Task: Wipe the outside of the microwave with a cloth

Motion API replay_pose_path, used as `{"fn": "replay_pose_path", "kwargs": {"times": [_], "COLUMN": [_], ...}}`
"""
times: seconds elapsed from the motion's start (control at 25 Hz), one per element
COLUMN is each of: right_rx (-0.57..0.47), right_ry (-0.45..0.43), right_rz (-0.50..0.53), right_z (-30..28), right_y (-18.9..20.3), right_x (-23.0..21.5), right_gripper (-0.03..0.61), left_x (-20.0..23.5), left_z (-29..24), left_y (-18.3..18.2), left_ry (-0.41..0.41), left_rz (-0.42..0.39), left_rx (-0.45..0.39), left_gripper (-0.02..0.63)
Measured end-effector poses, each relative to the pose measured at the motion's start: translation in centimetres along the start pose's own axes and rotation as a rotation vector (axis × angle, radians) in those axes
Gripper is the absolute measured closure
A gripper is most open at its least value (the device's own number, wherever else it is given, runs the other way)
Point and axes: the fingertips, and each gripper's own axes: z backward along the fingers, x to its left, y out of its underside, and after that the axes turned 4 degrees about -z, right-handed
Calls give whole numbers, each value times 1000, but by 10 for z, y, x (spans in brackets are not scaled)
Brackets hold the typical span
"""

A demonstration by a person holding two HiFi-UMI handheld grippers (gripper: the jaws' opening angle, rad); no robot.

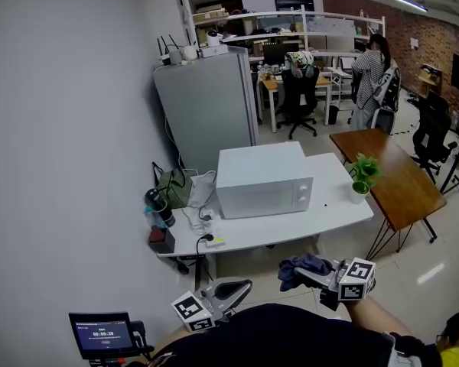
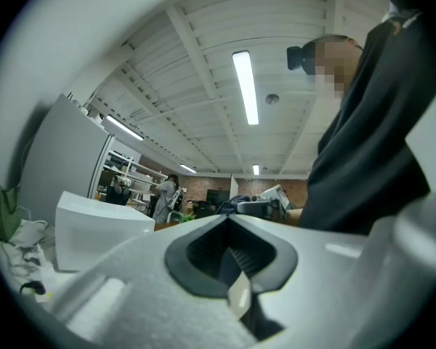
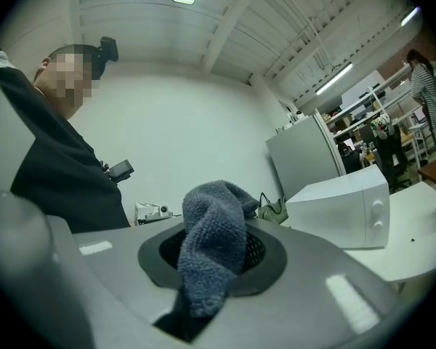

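Observation:
The white microwave (image 1: 264, 180) stands on a white table (image 1: 336, 209) ahead of me, door and knobs facing front; it also shows as the microwave (image 2: 94, 235) and the microwave (image 3: 345, 206) in the gripper views. My right gripper (image 1: 312, 276) is held low in front of the table, well short of the microwave, and is shut on a dark blue-grey cloth (image 1: 300, 267). In the right gripper view the cloth (image 3: 214, 246) bunches up out of the shut right gripper (image 3: 216, 267). My left gripper (image 1: 237, 287) is low at the left, shut with nothing in it, as the left gripper (image 2: 229, 221) confirms.
A grey fridge (image 1: 206, 105) stands behind the table. On the table's left are a green bag (image 1: 174, 187), cables and a dark bottle (image 1: 159, 207); a potted plant (image 1: 362, 176) sits at the right end. A wooden table (image 1: 402, 176) adjoins. A person (image 1: 371, 79) stands far back.

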Motion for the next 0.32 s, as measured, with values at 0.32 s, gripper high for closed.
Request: {"fn": "replay_pose_path", "kwargs": {"times": [0.32], "right_rx": [4], "right_ry": [10], "right_rz": [31], "right_z": [0], "right_y": [-4], "right_x": [-5], "right_gripper": [503], "left_x": [7], "left_z": [-1], "left_y": [-5], "left_ry": [0], "left_rz": [-21], "left_rx": [-14], "left_gripper": [611]}}
